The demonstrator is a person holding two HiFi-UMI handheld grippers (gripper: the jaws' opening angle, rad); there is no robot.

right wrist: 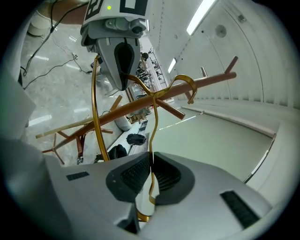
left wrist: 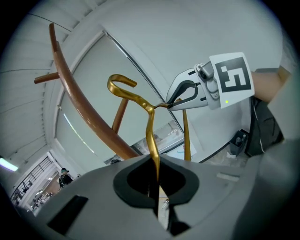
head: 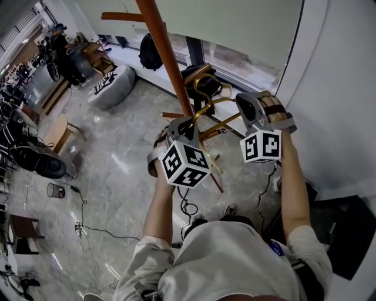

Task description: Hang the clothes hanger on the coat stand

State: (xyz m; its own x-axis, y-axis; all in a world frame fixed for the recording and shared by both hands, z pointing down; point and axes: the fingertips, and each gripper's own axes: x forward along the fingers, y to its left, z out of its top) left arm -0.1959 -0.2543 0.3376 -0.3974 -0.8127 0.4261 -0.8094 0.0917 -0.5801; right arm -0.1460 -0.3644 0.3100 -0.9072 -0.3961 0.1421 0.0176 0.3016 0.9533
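- Pale marbled floor (head: 117,176) spreads out below, with a white wall (head: 341,88) at the right. A grey beanbag (head: 111,87) and a dark backpack (head: 150,53) lie by the windows, and a black cable (head: 88,226) trails over the tiles.
- A brown wooden coat stand (head: 167,56) rises through the middle of the head view, with one peg (head: 120,16) sticking out sideways near its top.
- The gold wire hanger (left wrist: 151,126) is up in the air, well clear of the floor. It is held between both claws just beside the stand's pole.
- The left claw (left wrist: 157,187) is shut tight on one side of the hanger. The wire runs straight up out of it to the twisted neck.
- The right claw (right wrist: 151,176) is clamped on the other side. The thin wire passes between its ribbed pads (right wrist: 133,173) and comes out below them.
- The two claws face each other from either side of the neck, and each shows in the other's view.
- The hook (right wrist: 185,82) curls open above the neck and is not over any peg. It looks to be apart from the pole, though the wide lens makes that hard to judge.
- A person's bare forearm (head: 161,206) reaches up behind each claw, below the black-and-white marker cubes (head: 185,163).
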